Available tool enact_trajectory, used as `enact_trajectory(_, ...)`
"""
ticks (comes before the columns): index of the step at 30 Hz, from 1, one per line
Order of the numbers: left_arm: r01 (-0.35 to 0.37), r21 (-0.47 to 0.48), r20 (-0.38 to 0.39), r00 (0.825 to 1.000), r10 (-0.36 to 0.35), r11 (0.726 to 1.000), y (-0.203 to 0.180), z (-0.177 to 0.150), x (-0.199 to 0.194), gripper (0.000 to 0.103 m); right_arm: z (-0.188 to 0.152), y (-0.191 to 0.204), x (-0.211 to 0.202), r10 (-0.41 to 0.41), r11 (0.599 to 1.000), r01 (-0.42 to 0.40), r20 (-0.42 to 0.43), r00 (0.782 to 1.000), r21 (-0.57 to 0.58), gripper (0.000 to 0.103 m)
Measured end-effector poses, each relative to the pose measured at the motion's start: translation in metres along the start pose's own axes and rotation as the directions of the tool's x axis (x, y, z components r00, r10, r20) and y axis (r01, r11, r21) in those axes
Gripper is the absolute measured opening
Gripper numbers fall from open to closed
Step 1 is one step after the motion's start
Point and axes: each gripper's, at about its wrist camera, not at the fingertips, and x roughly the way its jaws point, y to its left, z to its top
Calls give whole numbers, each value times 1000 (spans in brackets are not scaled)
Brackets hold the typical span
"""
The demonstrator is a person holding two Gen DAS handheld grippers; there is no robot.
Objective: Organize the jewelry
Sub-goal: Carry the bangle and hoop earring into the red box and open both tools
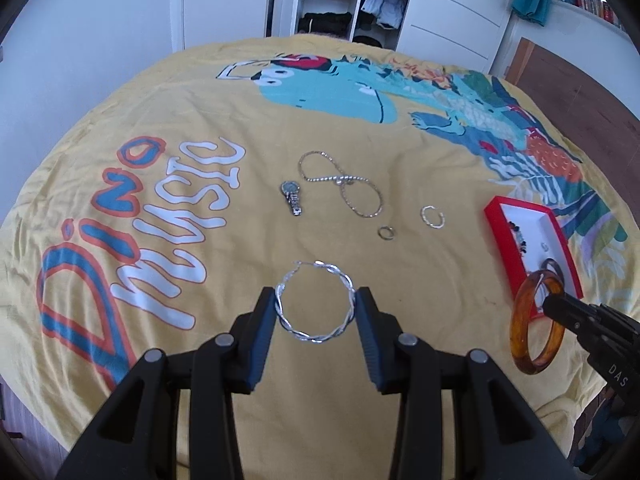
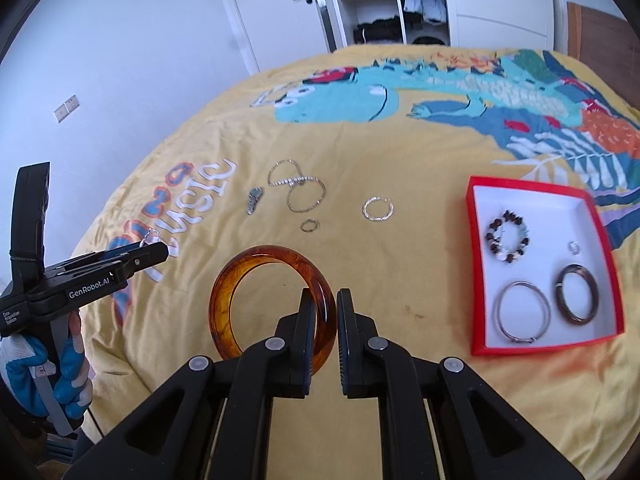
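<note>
Right gripper [image 2: 325, 330] pinched amber translucent resin bangle [image 2: 240, 276]; red-rimmed white tray [image 2: 520, 350] lay right of it, nearer than left gripper [image 1: 316, 308], which clamped twisted silver hoop [image 1: 316, 304].

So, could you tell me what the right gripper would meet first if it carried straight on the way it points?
Probably bare yellow bedspread: the right gripper, clamped on the amber bangle, points down at open fabric, short of the small ring. Depth is uncertain.
</note>
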Motion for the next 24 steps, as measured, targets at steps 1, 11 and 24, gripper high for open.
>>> enact_trajectory(1, 0, 3, 6, 1000, 0, 1000, -1, -1, -5, 38, -1, 1, -6, -1, 1000, 1, 9, 1000, -1, 10)
enact_trajectory(11, 30, 42, 65, 997, -33, 999, -28, -15, -53, 38, -24, -6, -64, -24, 999, 21, 85, 996, 30, 10)
enact_trajectory(24, 107, 160, 62, 991, -118, 981, -113, -9, -61, 38, -48, -102, -121, -162, 972, 134, 136, 977, 194, 10)
